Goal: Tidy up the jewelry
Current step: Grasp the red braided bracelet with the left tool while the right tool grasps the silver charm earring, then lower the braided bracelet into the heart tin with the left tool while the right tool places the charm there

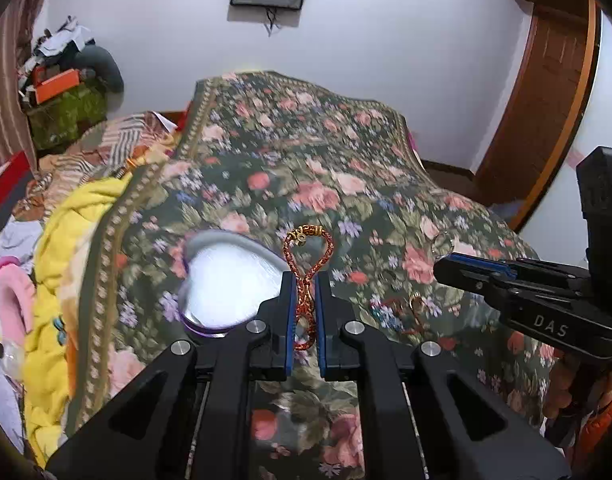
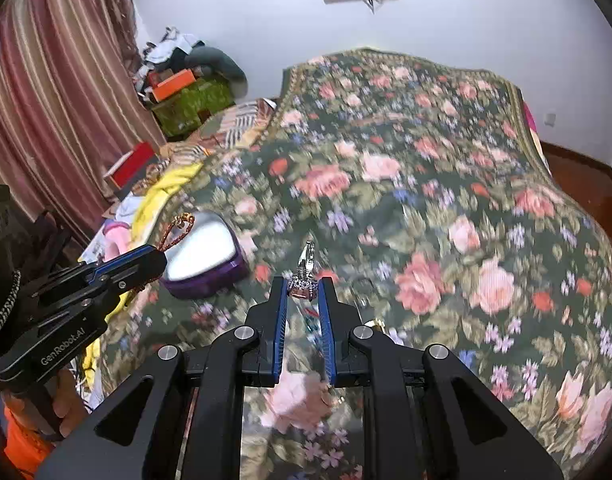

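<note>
Your left gripper (image 1: 305, 280), marked "GenRobot.AI" on its side, has its jaws clamped on a red-and-gold braided bracelet (image 1: 307, 256), whose loop sticks out past the tips over the heart-shaped purple jewelry box (image 2: 204, 256). Your right gripper (image 2: 304, 286), lettered "DAS", pinches a stone-set silver ring (image 2: 306, 270) at its very tips, above the floral bedspread (image 2: 426, 184), right of the box
</note>
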The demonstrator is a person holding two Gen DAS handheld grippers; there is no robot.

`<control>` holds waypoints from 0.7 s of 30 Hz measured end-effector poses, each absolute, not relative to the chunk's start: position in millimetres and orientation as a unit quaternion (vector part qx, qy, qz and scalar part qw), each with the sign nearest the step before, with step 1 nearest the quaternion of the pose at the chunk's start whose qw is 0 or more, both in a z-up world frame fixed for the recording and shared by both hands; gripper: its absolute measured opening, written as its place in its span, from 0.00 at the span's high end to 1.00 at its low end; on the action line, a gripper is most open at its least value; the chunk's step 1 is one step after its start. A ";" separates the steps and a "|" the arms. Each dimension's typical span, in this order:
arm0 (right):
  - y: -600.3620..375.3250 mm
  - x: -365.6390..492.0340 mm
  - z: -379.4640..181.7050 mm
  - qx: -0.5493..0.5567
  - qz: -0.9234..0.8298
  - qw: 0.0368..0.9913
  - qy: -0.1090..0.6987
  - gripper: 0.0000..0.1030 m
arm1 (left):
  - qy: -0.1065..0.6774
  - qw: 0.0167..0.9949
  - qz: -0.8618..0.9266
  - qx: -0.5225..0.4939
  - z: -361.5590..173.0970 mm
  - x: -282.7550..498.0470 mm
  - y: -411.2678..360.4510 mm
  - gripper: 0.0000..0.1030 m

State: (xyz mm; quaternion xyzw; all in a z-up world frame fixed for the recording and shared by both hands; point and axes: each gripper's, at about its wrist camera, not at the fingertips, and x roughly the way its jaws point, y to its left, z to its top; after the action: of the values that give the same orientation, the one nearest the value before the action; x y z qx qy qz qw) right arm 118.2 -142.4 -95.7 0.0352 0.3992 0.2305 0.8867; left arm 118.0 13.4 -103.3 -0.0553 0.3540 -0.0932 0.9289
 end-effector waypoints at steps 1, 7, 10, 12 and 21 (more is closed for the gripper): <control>-140.8 117.9 -92.6 0.035 0.232 0.888 0.395 0.86 | 0.350 0.931 -0.090 -0.056 -99.8 117.8 15.9 0.93; -123.8 122.2 -72.3 0.031 0.249 0.896 0.365 0.86 | 0.326 0.941 -0.070 -0.056 -84.6 119.7 30.3 0.93; -112.6 126.5 -68.7 0.031 0.261 0.896 0.358 0.86 | 0.315 0.945 -0.063 -0.056 -78.3 123.2 37.2 0.93; -104.1 129.9 -67.7 0.029 0.268 0.895 0.356 0.86 | 0.310 0.947 -0.057 -0.057 -76.1 125.5 42.8 0.93; -67.9 142.9 -75.0 0.012 0.300 0.883 0.361 0.86 | 0.318 0.944 -0.049 -0.074 -87.9 145.3 67.3 0.93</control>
State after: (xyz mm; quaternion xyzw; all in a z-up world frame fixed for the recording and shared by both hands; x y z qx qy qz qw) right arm 142.9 -67.9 -75.0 0.0119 0.3610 0.2998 0.8830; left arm 145.3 67.3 -87.9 -0.0738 0.3179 -0.0492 0.9439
